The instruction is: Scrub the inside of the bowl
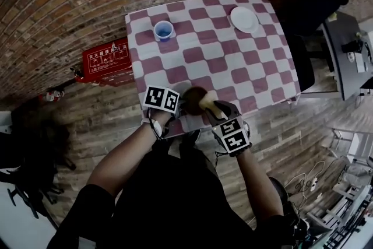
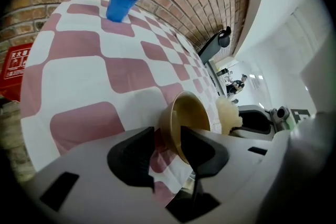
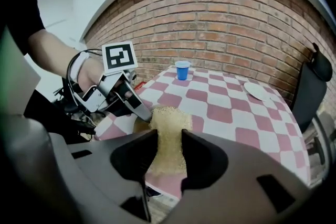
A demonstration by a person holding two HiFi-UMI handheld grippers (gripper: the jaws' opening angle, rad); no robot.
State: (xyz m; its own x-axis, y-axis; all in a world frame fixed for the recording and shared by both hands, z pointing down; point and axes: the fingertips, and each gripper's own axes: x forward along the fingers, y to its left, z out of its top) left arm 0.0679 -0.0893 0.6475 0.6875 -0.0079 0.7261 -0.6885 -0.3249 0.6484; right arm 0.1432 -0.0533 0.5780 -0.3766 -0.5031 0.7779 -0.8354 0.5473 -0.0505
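A brown bowl (image 1: 193, 97) sits tilted at the near edge of the checked table (image 1: 233, 61), its yellowish inside (image 2: 191, 113) facing right. My left gripper (image 1: 180, 107) straddles the bowl's rim (image 2: 167, 152): one jaw inside, one outside, with a gap of cloth showing beside the outer jaw, so it is open. The right gripper (image 1: 214, 112) is shut on a coarse yellow sponge (image 3: 169, 134), which reaches to the bowl's mouth (image 2: 228, 115). In the right gripper view the left gripper (image 3: 139, 107) hides most of the bowl (image 3: 140, 124).
A blue cup (image 1: 164, 30) stands at the table's far left and a white plate (image 1: 243, 19) at the far right. A red box (image 1: 106, 59) lies on the floor left of the table. A black chair (image 1: 309, 3) stands to the right.
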